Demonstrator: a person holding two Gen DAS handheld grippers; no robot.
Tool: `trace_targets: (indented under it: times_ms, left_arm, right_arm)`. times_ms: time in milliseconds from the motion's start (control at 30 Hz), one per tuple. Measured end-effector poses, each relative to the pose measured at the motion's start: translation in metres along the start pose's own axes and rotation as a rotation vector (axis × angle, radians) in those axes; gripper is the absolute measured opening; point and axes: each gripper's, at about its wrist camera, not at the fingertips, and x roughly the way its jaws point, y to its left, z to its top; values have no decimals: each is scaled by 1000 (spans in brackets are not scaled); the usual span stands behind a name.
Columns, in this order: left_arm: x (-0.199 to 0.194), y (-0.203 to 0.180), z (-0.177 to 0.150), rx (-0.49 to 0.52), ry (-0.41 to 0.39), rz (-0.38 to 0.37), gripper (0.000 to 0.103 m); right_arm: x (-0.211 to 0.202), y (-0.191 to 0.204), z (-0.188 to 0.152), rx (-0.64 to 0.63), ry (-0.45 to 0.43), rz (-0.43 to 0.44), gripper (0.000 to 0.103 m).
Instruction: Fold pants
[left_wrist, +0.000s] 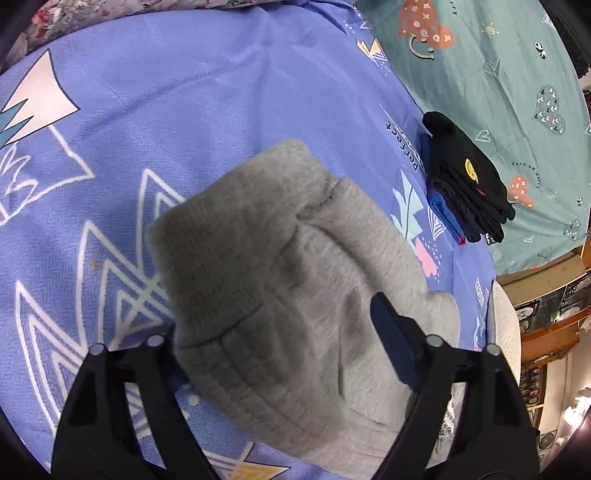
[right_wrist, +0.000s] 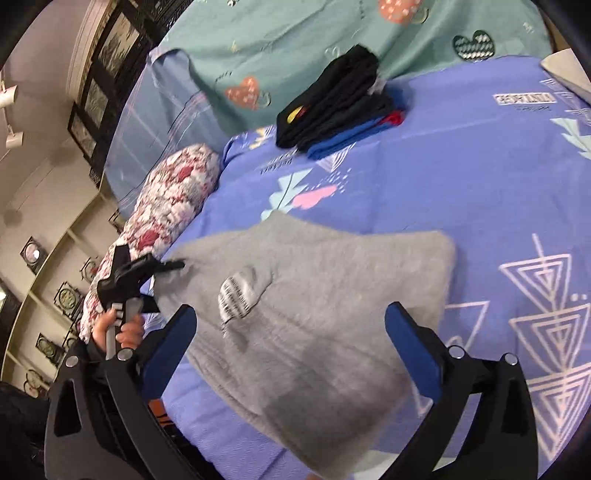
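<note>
The grey pants (right_wrist: 306, 317) are lying as a thick, folded bundle on the blue patterned bedspread (right_wrist: 461, 177), at the centre of both wrist views, and by the look of it the folding is far along. Both tools are hanging just above the bundle, seemingly so the person can square it up or take one last fold.

The left gripper (left_wrist: 280, 332) is standing wide, its jaws straddling the bundle with nothing pinched; one fingertip is hidden behind the fabric at about 8 o'clock, the other is showing at 4 o'clock. In the right wrist view that same tool is appearing at 9 o'clock, at the pants' edge, held in the person's hand (right_wrist: 122, 328). The right gripper (right_wrist: 291, 317) is also spread wide, its blue pads (right_wrist: 406, 332) flanking the cloth without closing on it.

The fabric is looking soft, ribbed and fleecy, with a printed patch (right_wrist: 238, 295) facing up and a rounded fold line at the far end.

A stack of dark folded clothes (left_wrist: 465, 177) is sitting at 2 o'clock in the left view, well apart, likely the finished pile. A floral pillow (right_wrist: 173, 192) is lying at 10 o'clock in the right view.
</note>
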Motion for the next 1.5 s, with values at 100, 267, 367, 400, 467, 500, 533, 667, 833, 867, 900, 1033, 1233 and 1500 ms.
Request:
trace_targets:
  times_ms: [100,267,367,400,467,500,533,667,833,867,900,1033,1233,1500]
  left_arm:
    - [1,-4,-2,37,-27,44,54]
    - [-9,-6,-8,38,-70,12,33]
    - [-22,-18,-14,75,-117,30,27]
    - [-29,-28,-19,115,-147,42,24]
    - [-52,-70,-37,286,-236,62,22]
    - [-63,-96,-52,390,-271,52,21]
    - [-71,-115,-64,465,-287,36,21]
    - [-75,-197,-138,770,-223,-91,21]
    - [14,-233,-214,1098,35,7,38]
    - [23,-232,-225,1163,15,48,38]
    - [19,-232,-233,1201,-27,58,44]
    - [-24,-236,-247,1290,-37,-88,95]
    - [-76,-229,-223,1222,-129,-155,101]
    - [-36,-179,-153,892,-60,-46,101]
  right_arm:
    - [3,-12,-1,68,33,90,102]
    - [3,-20,-4,97,46,114,102]
    - [2,-17,-3,75,49,110,102]
    - [1,-16,-3,65,50,102,102]
    - [-2,-19,-2,53,41,81,102]
    - [-7,-21,0,55,25,64,102]
    - [-11,-23,2,58,11,53,102]
    - [-29,-35,14,112,-40,62,102]
    - [-19,-46,20,220,18,172,102]
    - [-12,-49,19,250,44,204,102]
    - [-5,-52,17,275,78,216,102]
    - [9,-46,16,294,149,239,102]
    - [35,3,38,167,233,198,102]
    - [115,32,27,70,464,-5,102]
